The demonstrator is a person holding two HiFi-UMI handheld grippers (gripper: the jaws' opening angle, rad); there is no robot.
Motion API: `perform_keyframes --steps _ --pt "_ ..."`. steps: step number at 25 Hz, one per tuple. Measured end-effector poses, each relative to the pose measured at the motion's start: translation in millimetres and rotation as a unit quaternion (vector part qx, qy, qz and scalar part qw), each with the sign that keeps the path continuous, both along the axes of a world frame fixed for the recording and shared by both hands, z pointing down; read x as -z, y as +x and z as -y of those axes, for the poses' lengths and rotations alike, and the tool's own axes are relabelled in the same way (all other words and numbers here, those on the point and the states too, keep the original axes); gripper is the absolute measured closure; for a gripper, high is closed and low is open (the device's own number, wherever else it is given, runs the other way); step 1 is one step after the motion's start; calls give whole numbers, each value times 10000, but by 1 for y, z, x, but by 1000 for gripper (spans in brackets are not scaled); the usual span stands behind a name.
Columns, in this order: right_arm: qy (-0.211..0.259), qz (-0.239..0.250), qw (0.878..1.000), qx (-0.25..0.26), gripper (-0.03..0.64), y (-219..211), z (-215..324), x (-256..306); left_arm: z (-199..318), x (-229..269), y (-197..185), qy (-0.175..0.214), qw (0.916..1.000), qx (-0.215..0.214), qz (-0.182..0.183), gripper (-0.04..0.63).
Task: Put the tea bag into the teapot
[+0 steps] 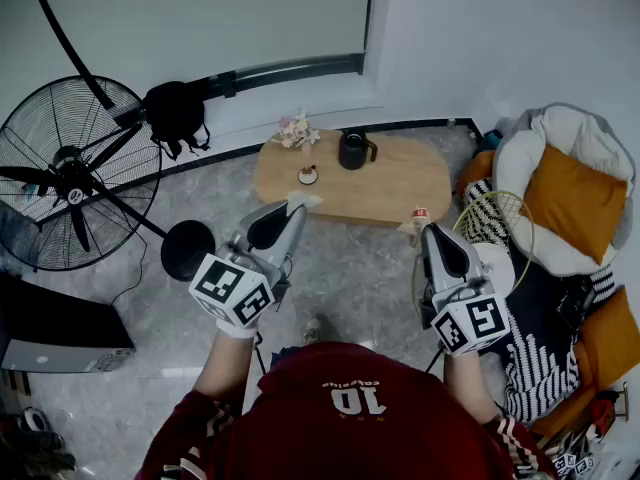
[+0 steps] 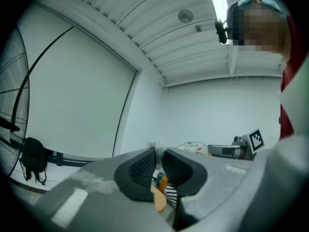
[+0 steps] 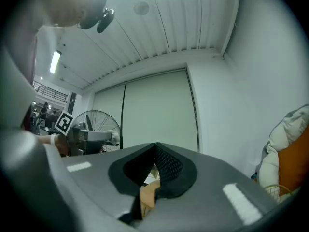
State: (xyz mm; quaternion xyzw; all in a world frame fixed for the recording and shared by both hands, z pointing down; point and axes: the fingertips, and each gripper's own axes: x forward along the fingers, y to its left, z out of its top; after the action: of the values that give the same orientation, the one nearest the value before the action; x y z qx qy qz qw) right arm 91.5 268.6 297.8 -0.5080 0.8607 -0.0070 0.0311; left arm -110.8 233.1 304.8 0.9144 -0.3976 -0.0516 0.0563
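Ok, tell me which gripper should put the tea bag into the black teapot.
Left. The left gripper seems to pinch the small white tea bag and points toward the black teapot on the oval wooden table; the right gripper is shut, empty.

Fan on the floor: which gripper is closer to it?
Left. The left gripper is right of the fan in the head view; the right gripper is farther right, towards the cushions.
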Motion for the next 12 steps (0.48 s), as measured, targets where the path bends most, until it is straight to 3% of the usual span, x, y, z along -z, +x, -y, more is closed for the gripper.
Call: perform_keyframes --steps 12 --pt "34 90 9999 -99 615 9 -8 4 -6 7 18 -3 9998 -191 -2 552"
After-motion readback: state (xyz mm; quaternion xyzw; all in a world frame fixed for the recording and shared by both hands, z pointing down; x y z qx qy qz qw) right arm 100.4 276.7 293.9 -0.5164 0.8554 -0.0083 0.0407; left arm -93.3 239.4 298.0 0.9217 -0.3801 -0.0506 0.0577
